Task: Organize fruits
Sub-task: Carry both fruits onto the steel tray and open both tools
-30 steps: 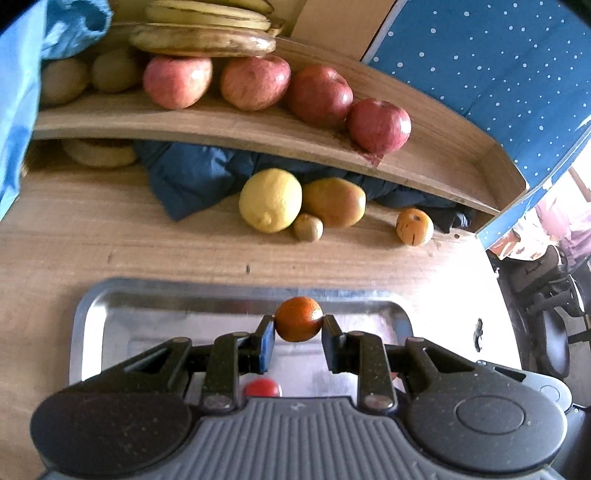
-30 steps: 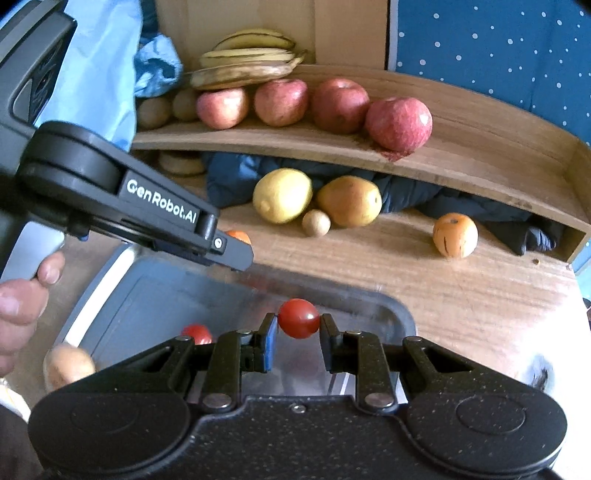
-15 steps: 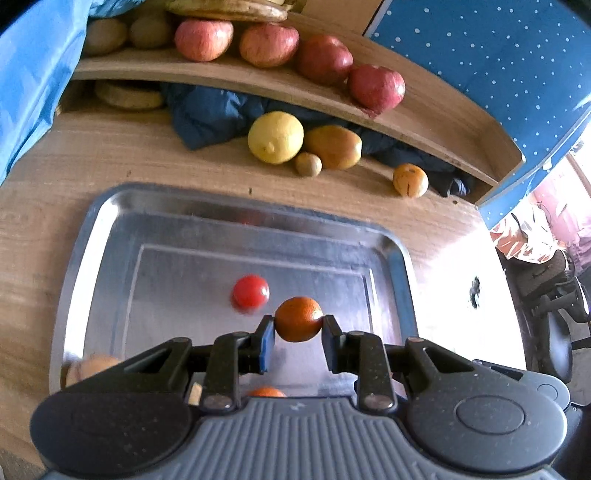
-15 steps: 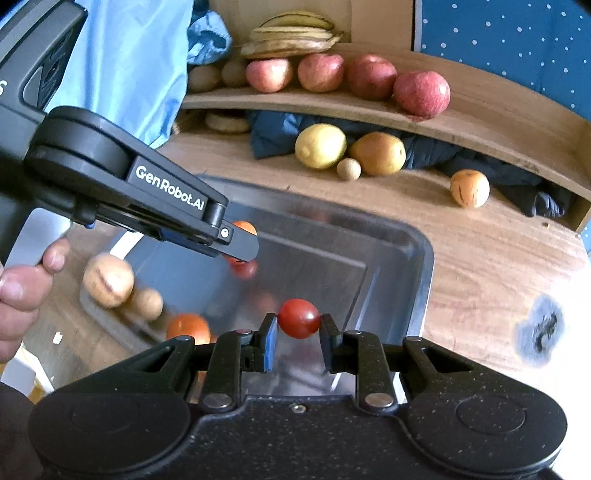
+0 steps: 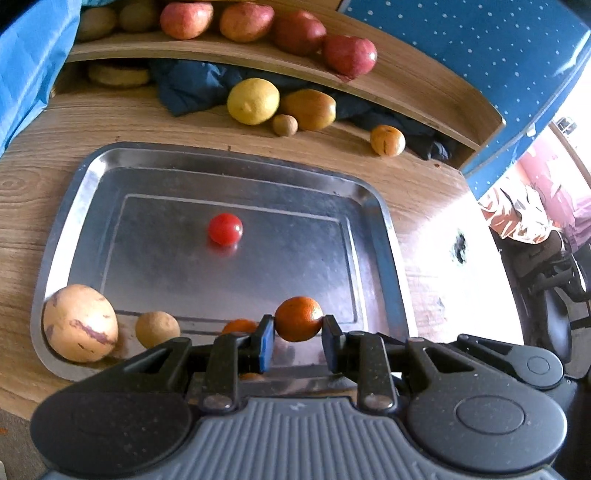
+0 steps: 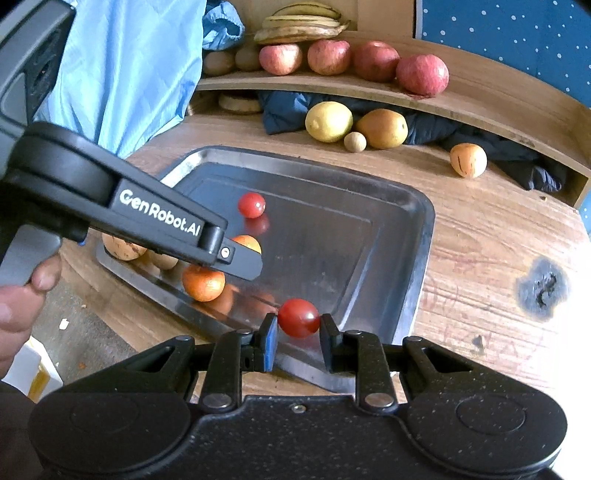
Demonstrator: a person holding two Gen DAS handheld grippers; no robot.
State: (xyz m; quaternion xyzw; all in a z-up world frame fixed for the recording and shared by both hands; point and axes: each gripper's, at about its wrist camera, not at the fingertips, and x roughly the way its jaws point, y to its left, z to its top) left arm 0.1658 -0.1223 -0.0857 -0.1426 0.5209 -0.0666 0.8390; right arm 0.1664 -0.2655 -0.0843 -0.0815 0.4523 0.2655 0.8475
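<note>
Left gripper (image 5: 298, 334) clamped on a small orange (image 5: 298, 318), held over the near edge of the metal tray (image 5: 384, 236). Right gripper (image 6: 298, 338) clamped on a red tomato (image 6: 298, 317), over the tray's near right corner. Both fruits sit between blue pads, clear of the tray floor.

On the tray, near edge: second orange (image 6: 203, 282) just beside the left gripper's finger, a small brown fruit (image 5: 157, 328), and a pale streaked melon (image 5: 79, 323) in the near left corner. A second tomato (image 5: 225, 229) sits alone mid-tray. A hand (image 6: 22, 295) grips the left tool's handle at frame left.

Beyond the tray on the wooden table (image 5: 424, 192): lemon (image 5: 253, 100), mango (image 5: 310, 109) and a small brown ball-like fruit (image 5: 285, 124) bunched together, another streaked fruit (image 5: 387, 140) apart to the right.

Farthest: shelf (image 6: 480, 99) with a row of apples (image 6: 373, 61) and bananas (image 6: 301, 24), dark cloth (image 5: 192, 86) under it.
</note>
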